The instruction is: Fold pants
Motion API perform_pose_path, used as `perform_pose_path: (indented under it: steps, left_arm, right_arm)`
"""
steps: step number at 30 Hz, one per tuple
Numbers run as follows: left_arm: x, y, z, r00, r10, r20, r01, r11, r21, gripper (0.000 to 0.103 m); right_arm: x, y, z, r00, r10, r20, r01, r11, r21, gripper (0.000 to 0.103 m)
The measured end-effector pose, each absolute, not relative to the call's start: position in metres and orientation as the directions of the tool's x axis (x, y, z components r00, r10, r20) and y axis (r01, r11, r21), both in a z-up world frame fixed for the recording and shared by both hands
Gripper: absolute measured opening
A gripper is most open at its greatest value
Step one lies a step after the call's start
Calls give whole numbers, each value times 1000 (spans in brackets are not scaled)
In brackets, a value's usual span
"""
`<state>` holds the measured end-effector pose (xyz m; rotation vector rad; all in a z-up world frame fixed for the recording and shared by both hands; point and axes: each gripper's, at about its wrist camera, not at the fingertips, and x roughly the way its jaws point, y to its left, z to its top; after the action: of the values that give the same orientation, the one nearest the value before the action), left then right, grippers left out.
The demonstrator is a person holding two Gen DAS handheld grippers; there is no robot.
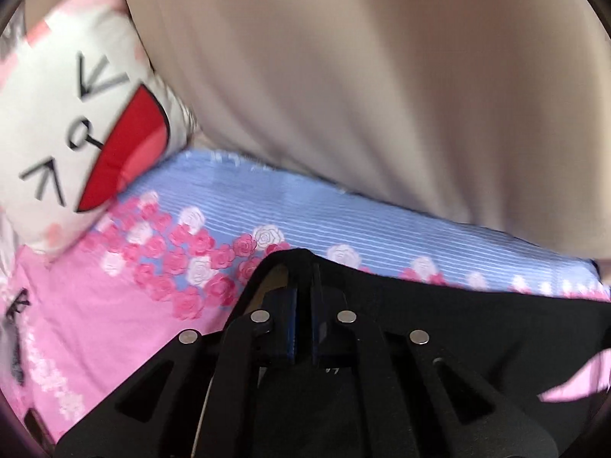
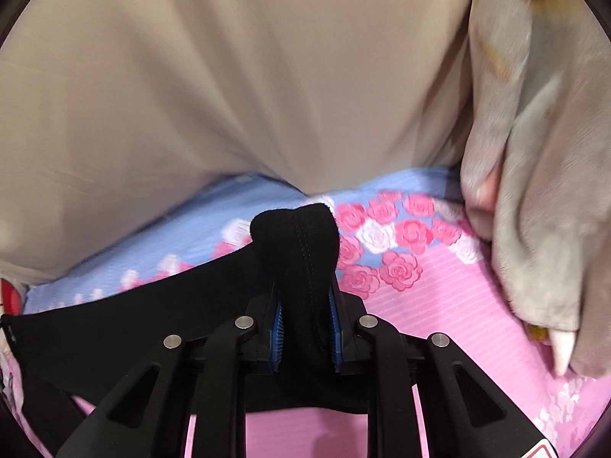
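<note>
From the left wrist camera, the left gripper (image 1: 303, 297) has its two fingers pressed close together, with a thin edge of the black pants (image 1: 439, 313) pinched between them. The pants spread out to the right, held up a bit over the bed sheet (image 1: 267, 206), which is blue with stripes, pink lower down, and has pink and white roses on it. A white pillow (image 1: 76, 122) with a cat face (big red mouth, little black eyes) sits at the left on the sheet. A big beige cloth (image 1: 362, 76) fills the top of the view, and it looks blurry. From the right wrist camera, the right gripper (image 2: 305, 316) has its fingers a little way apart, squeezing a thick bunch of the black pants (image 2: 298, 244) between the blue pads (image 2: 277, 328). The bunch sticks up past the fingertips, and the rest of the pants stretch off to the left over the same rose sheet (image 2: 439, 305). A fuzzy gray plush toy (image 2: 534, 175) with a white pointy claw lies at the right on the sheet. The beige cloth (image 2: 229, 76) hangs behind everything.
</note>
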<state>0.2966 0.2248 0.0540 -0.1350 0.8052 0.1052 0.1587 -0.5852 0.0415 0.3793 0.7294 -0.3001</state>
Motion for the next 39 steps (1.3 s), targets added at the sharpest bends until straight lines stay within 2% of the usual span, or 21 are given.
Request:
perform_pose_path:
  steps: [3, 9, 12, 14, 18, 20, 21, 22, 23, 25, 28, 30, 31, 32, 34, 36, 39]
  left_arm:
    - [252, 231, 82, 724, 10, -689, -112, 988, -103, 4]
    - [141, 237, 109, 748, 36, -662, -90, 995, -48, 6]
    - [98, 247, 90, 724, 48, -688, -93, 995, -29, 8]
    - [75, 252, 69, 691, 89, -718, -113, 993, 14, 9]
    - [60, 265, -1, 569, 134, -811, -158, 986, 52, 10]
    - [55, 263, -31, 529, 178, -830, -170, 980, 102, 11]
    - [52, 262, -36, 526, 194, -828, -176, 977, 117, 12]
    - [49, 260, -38, 521, 225, -823, -187, 971, 148, 13]
    - [47, 259, -35, 516, 265, -814, -205, 961, 183, 13]
    - [42, 259, -20, 522, 360, -773, -248, 931, 266, 13]
    - [31, 264, 14, 570, 351, -743, -282, 933, 224, 14]
    - [25, 255, 39, 610, 373, -699, -298, 926, 234, 15]
    - [22, 246, 50, 634, 381, -673, -294, 924, 247, 23]
    - [21, 231, 61, 662, 379, -647, -277, 925, 259, 28]
    - [19, 200, 72, 716, 319, -621, -217, 947, 236, 60]
    - [21, 166, 75, 752, 239, -615, -137, 968, 209, 64]
    - [21, 116, 71, 769, 97, -632, -12, 990, 138, 64]
  right_arm:
    - [128, -570, 68, 754, -122, -646, 345, 910, 230, 16]
    - [42, -537, 105, 834, -82, -545, 234, 948, 215, 17]
    - [-4, -530, 99, 833, -82, -547, 218, 957, 189, 17]
    - [-31, -528, 81, 807, -108, -580, 235, 961, 149, 20]
    - [-64, -535, 28, 726, -135, -675, 281, 953, 111, 23]
    - [-79, -542, 5, 700, -143, -700, 313, 942, 121, 23]
    - [-88, -546, 0, 698, -138, -703, 325, 935, 138, 25]
    - [-97, -549, -3, 699, -137, -701, 339, 928, 156, 35]
    - [-109, -553, -5, 702, -143, -697, 356, 919, 170, 39]
    - [-130, -557, -2, 706, -164, -689, 383, 907, 176, 40]
    - [-159, -570, 6, 721, -195, -665, 431, 877, 211, 43]
    - [-174, -577, 15, 739, -211, -640, 463, 849, 254, 53]
    - [-180, -580, 22, 764, -196, -615, 463, 830, 311, 58]
    - [-180, -583, 25, 780, -178, -599, 457, 817, 351, 68]
    - [-172, -590, 32, 828, -92, -553, 401, 785, 471, 78]
    - [-150, -595, 31, 835, -4, -550, 363, 754, 547, 78]
    - [-122, -609, 16, 800, 55, -597, 409, 679, 610, 78]
